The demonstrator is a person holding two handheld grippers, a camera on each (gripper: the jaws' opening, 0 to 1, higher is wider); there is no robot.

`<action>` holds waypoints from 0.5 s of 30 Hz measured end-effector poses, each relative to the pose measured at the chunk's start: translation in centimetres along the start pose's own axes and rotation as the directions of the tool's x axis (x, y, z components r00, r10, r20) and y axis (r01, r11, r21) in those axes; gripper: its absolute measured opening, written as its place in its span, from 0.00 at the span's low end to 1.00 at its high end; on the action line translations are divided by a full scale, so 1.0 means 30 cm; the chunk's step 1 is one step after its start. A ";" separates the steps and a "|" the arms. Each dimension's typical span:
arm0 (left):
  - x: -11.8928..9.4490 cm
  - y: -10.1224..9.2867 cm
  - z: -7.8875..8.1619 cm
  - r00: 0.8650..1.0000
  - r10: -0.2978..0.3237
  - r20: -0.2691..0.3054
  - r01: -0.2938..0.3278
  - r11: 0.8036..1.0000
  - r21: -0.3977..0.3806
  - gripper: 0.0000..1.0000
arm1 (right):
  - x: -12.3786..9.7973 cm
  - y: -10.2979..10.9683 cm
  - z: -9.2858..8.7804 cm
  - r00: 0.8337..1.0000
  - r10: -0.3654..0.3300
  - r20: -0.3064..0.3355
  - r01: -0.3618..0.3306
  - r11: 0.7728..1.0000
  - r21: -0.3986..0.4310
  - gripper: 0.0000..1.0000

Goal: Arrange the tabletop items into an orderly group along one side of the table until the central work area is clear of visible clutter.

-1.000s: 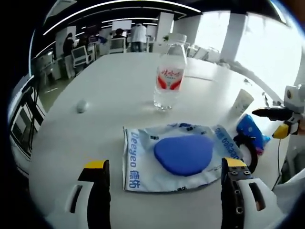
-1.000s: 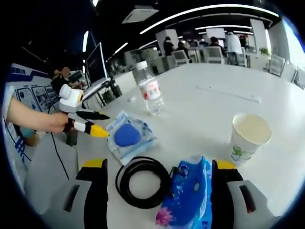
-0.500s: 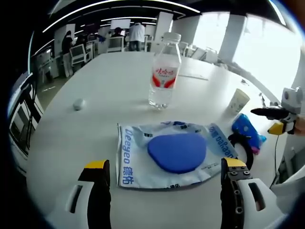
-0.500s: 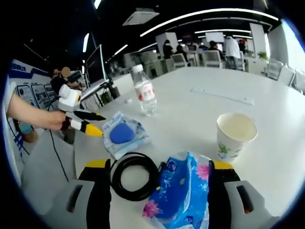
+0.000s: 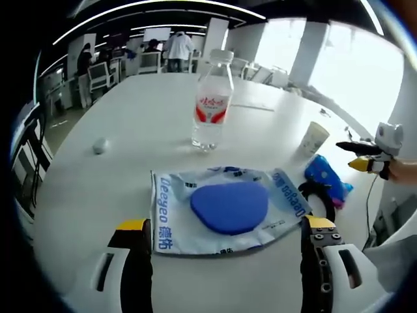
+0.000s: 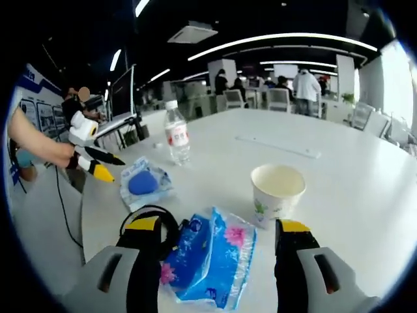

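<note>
In the left gripper view, the left gripper (image 5: pixel 225 261) has its two yellow-tipped jaws spread wide, with nothing between them but bare white table (image 5: pixel 130 124). Just ahead of the jaws lies a flat white and blue wipes pouch (image 5: pixel 225 208) with a blue oval patch on top. Beyond it a clear water bottle (image 5: pixel 210 104) with a red and white label stands upright, well apart from the pouch. A small pale ball-like object (image 5: pixel 98 145) sits alone toward the left of the table — too small to identify. To the right of the pouch a black cable coil (image 5: pixel 324 199) touches a blue tissue pack (image 5: pixel 324 176), and a paper cup (image 5: pixel 313 138) stands beyond them. The right gripper (image 5: pixel 357 156) comes in at the far right edge, held in a hand, its black and yellow jaws apart.

In the right gripper view, the right gripper (image 6: pixel 218 244) is also spread, and the blue tissue pack (image 6: pixel 212 254) lies on the table between its jaws; whether the jaws touch the pack cannot be told. The black cable coil (image 6: pixel 163 222) lies just beside the pack on the left, partly behind the left jaw. The paper cup (image 6: pixel 277 192) stands upright, near the pack's far end. Further off are the wipes pouch (image 6: pixel 144 186) and the water bottle (image 6: pixel 176 134), with the left gripper (image 6: pixel 98 164) held by a hand at the left — its jaws apart
</note>
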State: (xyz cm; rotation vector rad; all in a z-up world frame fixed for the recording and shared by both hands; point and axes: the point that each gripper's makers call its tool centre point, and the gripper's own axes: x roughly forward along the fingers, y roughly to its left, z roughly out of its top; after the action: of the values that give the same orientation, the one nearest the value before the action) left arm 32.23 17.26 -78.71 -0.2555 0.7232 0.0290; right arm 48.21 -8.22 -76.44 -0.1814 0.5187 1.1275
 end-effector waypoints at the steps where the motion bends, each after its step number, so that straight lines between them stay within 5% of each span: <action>1: -0.001 -0.001 0.000 1.000 0.000 0.000 0.000 1.000 0.001 0.92 | -0.002 -0.011 -0.002 1.000 -0.007 -0.001 0.007 1.000 0.002 0.69; 15: -0.004 -0.041 0.003 1.000 -0.025 0.001 0.025 1.000 0.020 0.92 | 0.009 -0.094 0.017 0.999 -0.031 0.021 0.031 0.999 0.008 0.69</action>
State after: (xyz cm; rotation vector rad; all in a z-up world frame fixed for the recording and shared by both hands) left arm 32.33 16.10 -78.28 -0.2456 0.7185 -0.0014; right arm 50.97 -9.00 -76.45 -0.1703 0.4995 1.0960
